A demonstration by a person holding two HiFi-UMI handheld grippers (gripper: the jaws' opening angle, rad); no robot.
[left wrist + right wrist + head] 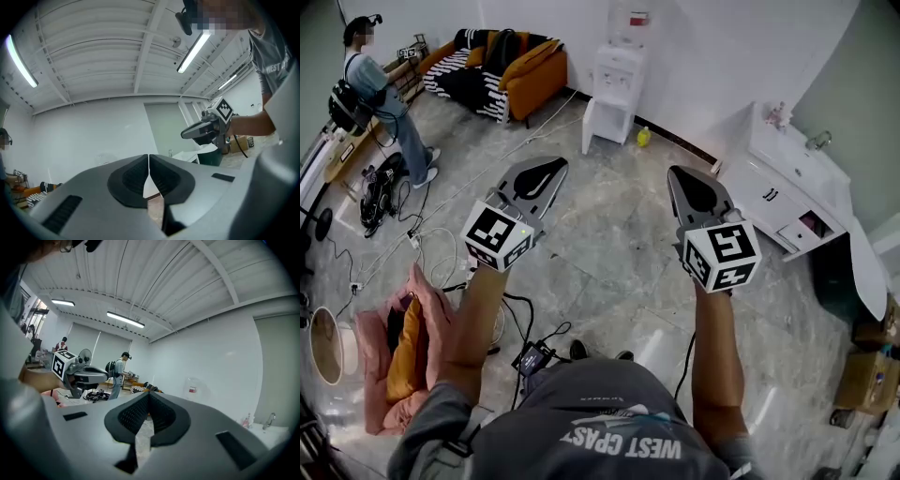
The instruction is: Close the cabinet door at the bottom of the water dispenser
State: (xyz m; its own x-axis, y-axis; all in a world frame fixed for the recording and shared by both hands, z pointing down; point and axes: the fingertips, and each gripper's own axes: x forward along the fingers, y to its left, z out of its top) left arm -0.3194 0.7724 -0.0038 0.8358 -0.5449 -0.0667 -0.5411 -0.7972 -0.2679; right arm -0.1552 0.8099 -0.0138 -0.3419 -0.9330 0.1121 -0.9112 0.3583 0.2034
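The person is holding out two tools over the grey marble floor, one in each hand, both roughly level. The left tool is keeping its jaws pressed together with nothing between them, and the right tool is doing the same, closed and empty. One white water dispenser is standing against the far wall, well apart from both tools. Its single cabinet door at the bottom appears to be hanging swung out to the left (still open). One small yellow bottle is sitting on the floor just beside the dispenser. One orange and striped sofa is standing to the left, one other person is standing near it, and one white sink cabinet is standing to the right.
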